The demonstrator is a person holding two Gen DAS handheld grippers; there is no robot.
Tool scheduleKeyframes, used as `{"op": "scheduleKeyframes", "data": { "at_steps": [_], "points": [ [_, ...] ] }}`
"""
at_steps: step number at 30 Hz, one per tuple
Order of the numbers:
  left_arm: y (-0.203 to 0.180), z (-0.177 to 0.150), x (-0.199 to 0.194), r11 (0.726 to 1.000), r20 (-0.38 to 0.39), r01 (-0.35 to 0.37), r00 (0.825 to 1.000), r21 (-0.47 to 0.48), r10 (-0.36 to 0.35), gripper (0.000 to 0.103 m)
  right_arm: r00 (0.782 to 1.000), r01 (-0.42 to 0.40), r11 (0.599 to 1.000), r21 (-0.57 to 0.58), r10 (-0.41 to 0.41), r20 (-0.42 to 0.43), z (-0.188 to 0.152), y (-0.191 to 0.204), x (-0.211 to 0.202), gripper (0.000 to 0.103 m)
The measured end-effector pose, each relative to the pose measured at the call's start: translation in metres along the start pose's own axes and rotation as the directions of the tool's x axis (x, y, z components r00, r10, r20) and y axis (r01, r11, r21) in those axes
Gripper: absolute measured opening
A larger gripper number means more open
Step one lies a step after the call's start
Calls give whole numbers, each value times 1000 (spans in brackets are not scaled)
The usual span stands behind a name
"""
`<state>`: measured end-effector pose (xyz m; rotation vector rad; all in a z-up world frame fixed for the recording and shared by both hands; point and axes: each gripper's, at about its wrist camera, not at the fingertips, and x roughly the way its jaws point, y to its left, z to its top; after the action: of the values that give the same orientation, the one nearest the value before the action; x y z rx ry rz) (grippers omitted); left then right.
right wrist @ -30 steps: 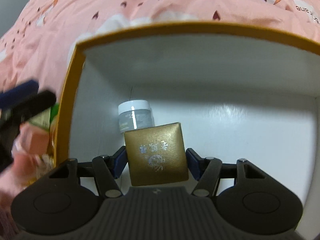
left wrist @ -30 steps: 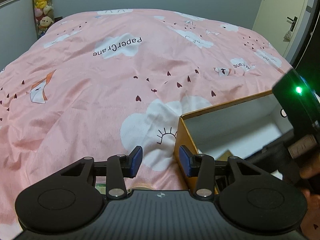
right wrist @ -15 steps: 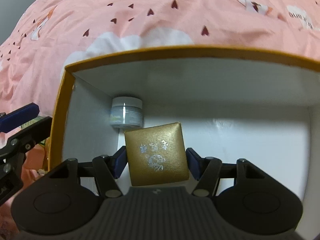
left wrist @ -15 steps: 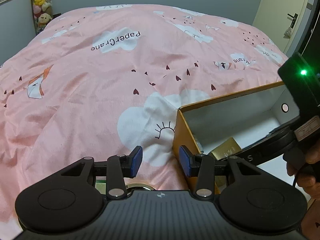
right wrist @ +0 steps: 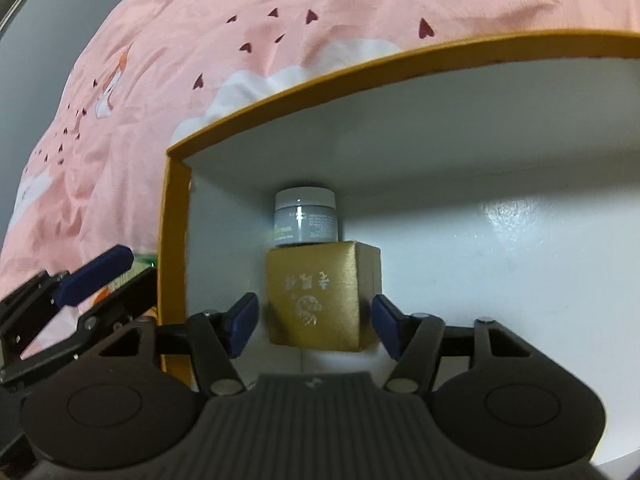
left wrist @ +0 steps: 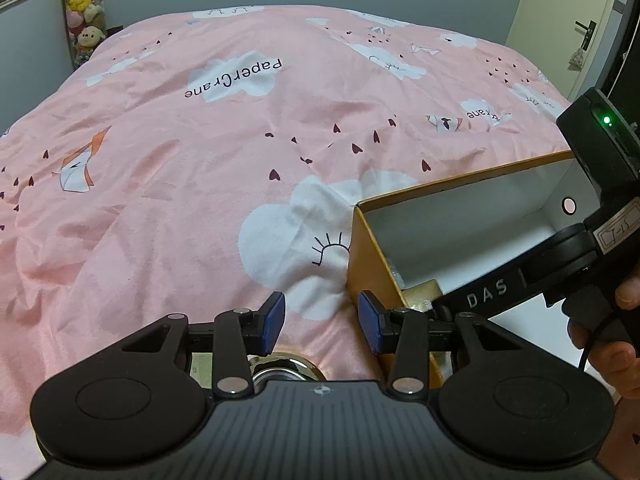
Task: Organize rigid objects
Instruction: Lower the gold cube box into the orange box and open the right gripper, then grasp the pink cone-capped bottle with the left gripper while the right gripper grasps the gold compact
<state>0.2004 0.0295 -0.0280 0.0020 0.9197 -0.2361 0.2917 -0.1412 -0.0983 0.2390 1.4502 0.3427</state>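
Note:
A small gold box with silver print stands on the white floor of an open yellow-edged cardboard box, just in front of a grey jar in its left corner. My right gripper hangs over the gold box; its jaws are closing, with a gap showing on each side between pad and box. The left gripper is open and holds nothing, over the pink bedspread by the cardboard box's left wall. A corner of the gold box peeks from under the right gripper's body.
The cardboard box lies on a pink bed cover with cloud prints. A shiny metal item and a green-printed pack lie under the left gripper. A hand holds the right gripper. Plush toys hang at the back left; a door stands at the right.
The right gripper's pads held the gold box before; now they stand off it and it rests on the box floor by the jar. The right view tilted. The left gripper stayed put.

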Motion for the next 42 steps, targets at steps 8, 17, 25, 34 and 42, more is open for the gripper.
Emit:
{"op": "scheduleKeyframes", "data": {
  "at_steps": [8, 17, 25, 34, 42],
  "points": [
    [12, -7, -34, 1000, 44, -14, 999, -11, 15, 50, 998, 17, 999, -42, -14, 59, -12, 2, -17, 49],
    [47, -23, -90, 993, 113, -45, 992, -108, 57, 50, 953, 6, 964, -266, 75, 294, -64, 61, -81, 51],
    [90, -54, -91, 956, 39, -54, 997, -288, 68, 50, 946, 44, 862, -505, 126, 298, -103, 127, -63, 38],
    [137, -74, -50, 850, -75, -48, 997, -525, 10, 55, 966, 211, 749, -628, -61, 251, -88, 159, 2, 30],
    [157, -74, -17, 760, -102, -28, 994, -649, -51, 63, 963, 268, 679, -683, -180, 199, -59, 161, 32, 32]
  ]
}}
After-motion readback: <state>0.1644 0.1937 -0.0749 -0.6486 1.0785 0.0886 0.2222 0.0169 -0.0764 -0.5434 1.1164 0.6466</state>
